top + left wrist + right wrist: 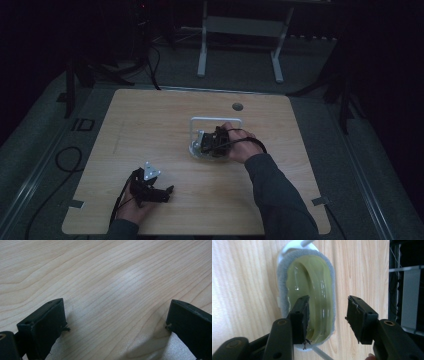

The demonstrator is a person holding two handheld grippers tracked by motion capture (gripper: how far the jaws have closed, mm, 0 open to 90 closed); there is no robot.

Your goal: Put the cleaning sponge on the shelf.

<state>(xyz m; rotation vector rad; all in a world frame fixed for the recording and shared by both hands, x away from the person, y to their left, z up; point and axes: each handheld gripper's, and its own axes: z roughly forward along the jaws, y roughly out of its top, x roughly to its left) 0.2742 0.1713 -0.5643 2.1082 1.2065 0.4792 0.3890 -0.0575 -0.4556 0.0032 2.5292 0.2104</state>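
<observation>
A person sits at a wooden table (150, 120) in a dim room and holds one gripper in each hand.

The right gripper (210, 142) is near the middle of the table, where a white wire stand (215, 120) rises. In the right gripper view, the right gripper (328, 315) points at a pale yellow-green oval pad (309, 292) with a grey fuzzy border, which sits on a white base on the table. The two black jaws stand apart with a clear gap between them. One jaw is in front of the pad's green face, the other is in front of the bare wood just beside the pad. Whether a jaw touches the pad, I cannot tell. The jaws hold nothing.

The left gripper (150, 187) is well apart from the stand, toward the person's near edge of the table. The grey three-cornered plate (151, 171) is on top of it. In the left gripper view, the left gripper (116, 322) has its jaws wide apart, low over the bare wood, and nothing is between them.
</observation>
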